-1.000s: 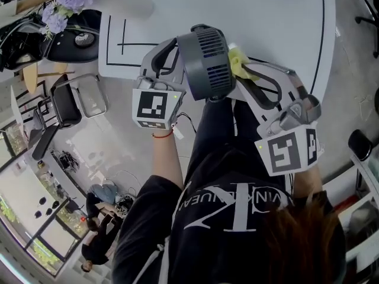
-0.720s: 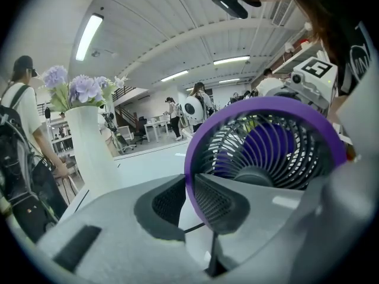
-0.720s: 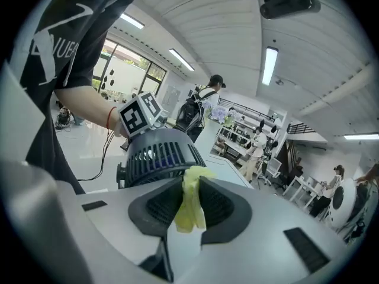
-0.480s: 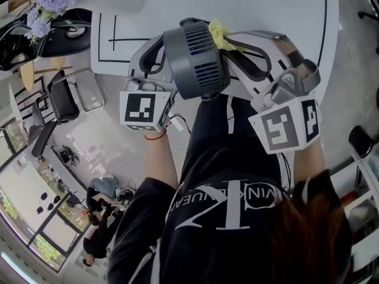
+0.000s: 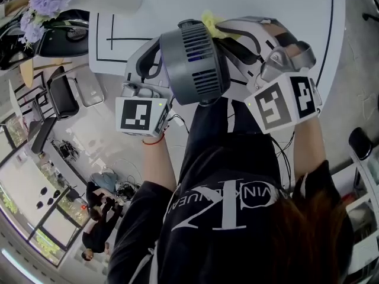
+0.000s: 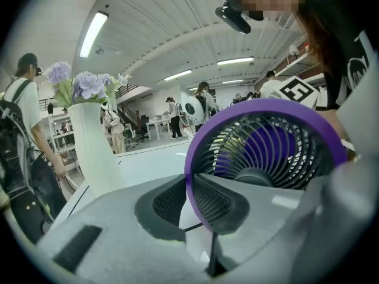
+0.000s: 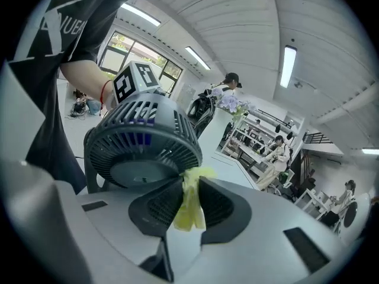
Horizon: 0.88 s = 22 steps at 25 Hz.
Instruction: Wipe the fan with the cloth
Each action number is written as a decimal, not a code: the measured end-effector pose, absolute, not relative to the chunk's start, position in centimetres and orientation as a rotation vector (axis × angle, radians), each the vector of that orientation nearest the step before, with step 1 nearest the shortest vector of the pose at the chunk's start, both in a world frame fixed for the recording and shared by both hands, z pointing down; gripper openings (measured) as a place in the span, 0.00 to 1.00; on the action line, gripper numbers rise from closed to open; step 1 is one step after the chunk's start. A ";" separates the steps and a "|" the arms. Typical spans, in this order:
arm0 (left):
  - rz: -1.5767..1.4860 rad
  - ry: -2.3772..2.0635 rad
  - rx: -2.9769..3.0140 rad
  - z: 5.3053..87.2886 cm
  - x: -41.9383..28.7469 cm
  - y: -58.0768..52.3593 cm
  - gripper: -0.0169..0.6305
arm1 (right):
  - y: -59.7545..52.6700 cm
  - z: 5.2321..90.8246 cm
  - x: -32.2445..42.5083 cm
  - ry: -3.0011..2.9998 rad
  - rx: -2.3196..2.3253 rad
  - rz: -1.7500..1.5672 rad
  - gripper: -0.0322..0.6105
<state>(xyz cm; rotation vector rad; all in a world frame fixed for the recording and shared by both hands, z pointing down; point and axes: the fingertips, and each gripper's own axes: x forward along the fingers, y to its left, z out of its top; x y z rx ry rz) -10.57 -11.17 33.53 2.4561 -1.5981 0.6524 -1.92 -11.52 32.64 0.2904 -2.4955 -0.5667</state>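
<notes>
looking down, the white table (image 5: 254, 5) spreads out beyond both pairs of jaws, with the fan (image 5: 195, 64) held up between the two tools, dark grille side toward the right one. over to the left gripper (image 6: 189, 188): its jaws have just been closing, and they're clamped on the fan's purple rim, which runs straight down into the gap between the two pads. the round cage and purple blades fill the space just past the right-hand jaw tip. past the left-hand jaw tip, well back on the table, stands a tall white vase (image 6: 92, 147) with pale purple flowers (image 6: 83, 84). now the right gripper (image 7: 188, 188): jaws squeezed tight on the yellow cloth (image 7: 190, 212), a thin bunched strip pinched between the pads. the strip's upper end pokes out at the jaw tips, right up against the lower edge of the fan's dark rear grille. the fan's body sits just ahead of those jaws and a little to their left.
</notes>
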 end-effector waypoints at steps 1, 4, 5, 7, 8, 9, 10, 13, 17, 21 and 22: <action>0.654 -1.598 2.452 33.5 -10.6 -11.2 0.11 | -11.6 32.9 -2.0 -2.511 0.277 -0.553 0.18; 0.662 -1.593 2.455 33.5 -10.5 -11.2 0.11 | -11.7 33.3 -2.1 -2.555 0.245 -0.513 0.18; 0.662 -1.594 2.459 33.5 -10.4 -11.2 0.11 | -11.7 33.4 -2.1 -2.565 0.237 -0.506 0.18; 0.662 -1.594 2.461 33.5 -10.4 -11.2 0.11 | -11.7 33.7 -2.1 -2.568 0.218 -0.505 0.18; 0.662 -1.592 2.456 33.5 -10.4 -11.2 0.11 | -11.5 34.0 -2.1 -2.555 0.203 -0.517 0.18; 0.663 -1.591 2.452 33.5 -10.3 -11.1 0.11 | -11.3 34.4 -2.1 -2.537 0.187 -0.538 0.18; 0.663 -1.590 2.449 33.4 -10.3 -11.0 0.11 | -11.0 34.7 -2.1 -2.527 0.178 -0.555 0.18; 0.661 -1.590 2.449 33.4 -10.1 -10.9 0.11 | -10.4 34.8 -1.6 -2.555 0.181 -0.513 0.18; 0.658 -1.597 2.464 33.3 -10.2 -11.0 0.11 | -9.7 35.4 -1.2 -2.540 0.167 -0.476 0.18; 0.667 -1.593 2.462 33.4 -10.3 -11.0 0.11 | -8.5 36.3 -1.1 -2.504 0.124 -0.465 0.18; 0.665 -1.593 2.464 33.4 -10.3 -11.0 0.11 | -8.1 36.4 -1.0 -2.500 0.112 -0.455 0.18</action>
